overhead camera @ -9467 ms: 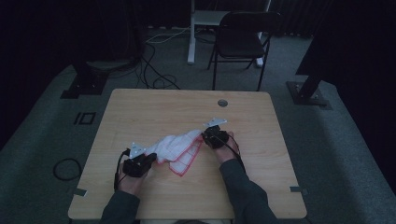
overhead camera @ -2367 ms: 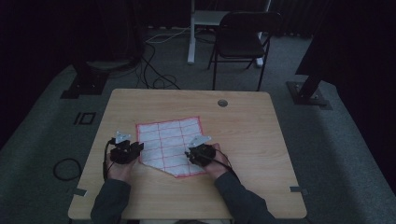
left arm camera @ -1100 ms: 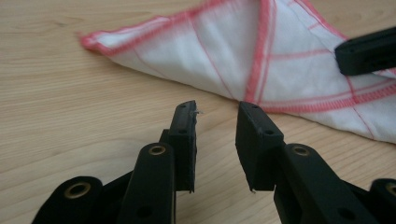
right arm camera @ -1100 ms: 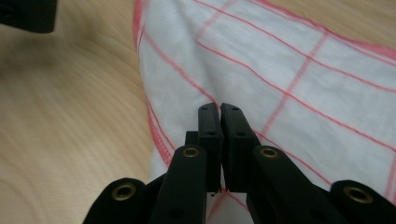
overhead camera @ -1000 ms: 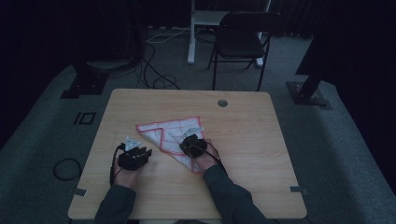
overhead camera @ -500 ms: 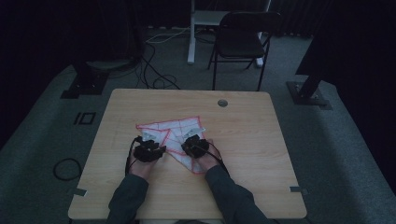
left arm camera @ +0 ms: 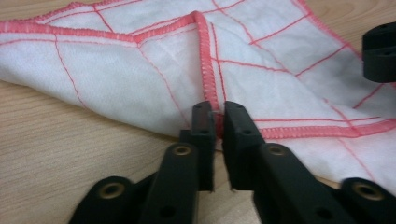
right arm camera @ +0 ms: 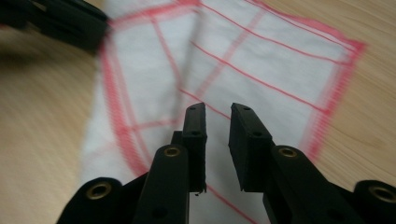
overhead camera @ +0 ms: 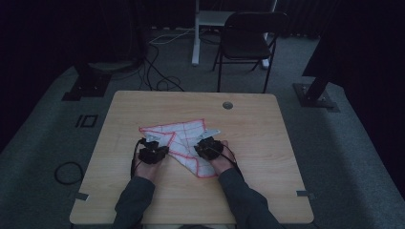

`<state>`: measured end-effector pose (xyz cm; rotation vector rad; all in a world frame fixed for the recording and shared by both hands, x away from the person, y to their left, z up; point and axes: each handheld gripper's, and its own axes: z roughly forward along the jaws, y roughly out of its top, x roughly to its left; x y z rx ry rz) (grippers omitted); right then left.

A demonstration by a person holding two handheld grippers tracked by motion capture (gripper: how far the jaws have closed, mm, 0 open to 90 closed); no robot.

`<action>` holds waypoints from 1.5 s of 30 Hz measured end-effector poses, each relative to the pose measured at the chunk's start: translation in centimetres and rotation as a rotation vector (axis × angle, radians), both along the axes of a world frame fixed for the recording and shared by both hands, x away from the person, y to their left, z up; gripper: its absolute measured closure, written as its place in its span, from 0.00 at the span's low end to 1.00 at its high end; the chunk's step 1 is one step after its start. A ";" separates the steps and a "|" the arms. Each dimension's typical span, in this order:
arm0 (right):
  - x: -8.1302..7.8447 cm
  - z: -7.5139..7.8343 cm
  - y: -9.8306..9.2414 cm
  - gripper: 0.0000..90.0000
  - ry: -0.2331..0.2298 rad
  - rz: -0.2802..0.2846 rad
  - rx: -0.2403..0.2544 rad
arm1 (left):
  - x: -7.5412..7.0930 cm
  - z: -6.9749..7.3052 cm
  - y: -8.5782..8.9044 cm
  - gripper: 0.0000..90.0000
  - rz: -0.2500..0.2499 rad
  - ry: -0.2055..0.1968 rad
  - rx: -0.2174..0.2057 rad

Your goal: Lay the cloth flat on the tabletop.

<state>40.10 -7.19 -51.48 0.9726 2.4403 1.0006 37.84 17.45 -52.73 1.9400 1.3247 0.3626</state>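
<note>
— What are you seeing on the table (overhead camera: 143, 200) right now?

— I'm looking at the white cloth with red grid lines (overhead camera: 184, 143), which is lying partly folded near the middle of the wooden top, a bit toward my side. One flap is doubled over, so the red hem is running across the top layer.

— And your left gripper?

— I'm working the left gripper (left arm camera: 217, 116) at the cloth's left edge. Its jaws have just been closing, and in the left gripper view they're standing almost together, pinching the red-stitched hem where two edges meet. A thin slit is remaining between the pads, and the fabric is sitting right in it, so I'm reading that as a grip on the cloth. From the high view the left gripper (overhead camera: 152, 151) is resting low at the fold.

— The right one?

— The right gripper (right arm camera: 217, 116) is hovering over the white panel of the cloth, and its jaws have just been opening. I'm seeing a clear gap between the two black pads, with the grid lines showing through it, and nothing is caught between them. That view is somewhat blurred. In the high view the right gripper (overhead camera: 210, 147) is sitting over the cloth's right part, near the left one, with the folded corner between them.

— Anything else close by?

— A black folding chair (overhead camera: 248, 43) is standing beyond the far edge of the table.
</note>
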 end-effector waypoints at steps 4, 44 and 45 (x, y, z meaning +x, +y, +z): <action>0.4 -0.5 -0.9 0.80 0.009 -0.025 -0.016 | -0.4 0.3 -0.1 0.98 -0.017 -0.017 0.004; -0.7 -2.1 -4.4 0.77 0.036 -0.063 -0.010 | -6.0 -0.2 5.6 0.98 0.052 -0.006 0.000; -0.8 -2.1 -4.5 0.77 0.037 -0.064 -0.008 | -6.2 -0.2 5.6 0.98 0.054 -0.004 0.001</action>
